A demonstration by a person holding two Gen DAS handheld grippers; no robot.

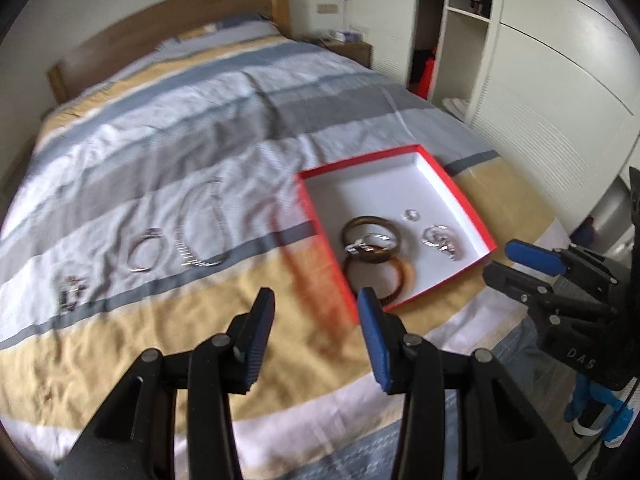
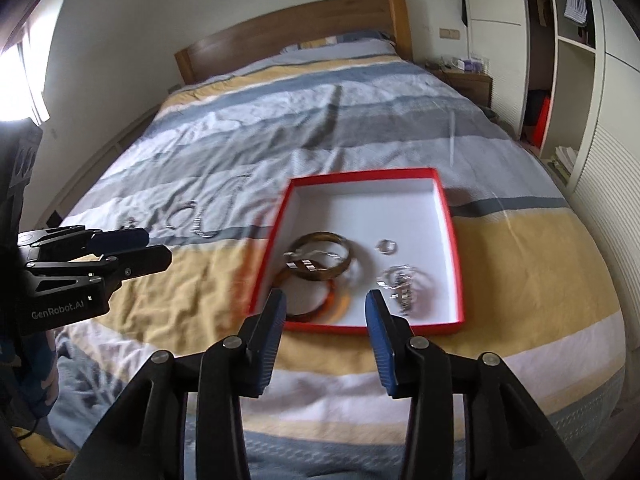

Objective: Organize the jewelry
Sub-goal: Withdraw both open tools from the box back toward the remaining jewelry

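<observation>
Shallow red cardboard box with white interior [image 2: 450,240] on striped quilted bed [image 2: 200,280], brown bangles [image 2: 320,268] inside at 7 o'clock, left gripper [image 1: 316,312] released and empty, right gripper [image 2: 326,312] likewise released, silver chain necklace [image 1: 204,232] at 9 o'clock of the box.

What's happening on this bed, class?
A person is sorting jewelry with two handheld grippers. Both the left gripper and right gripper are open and empty. The red box already holds bangles, a ring and silver pieces. Several silver bracelets lie on the striped bedspread.
</observation>
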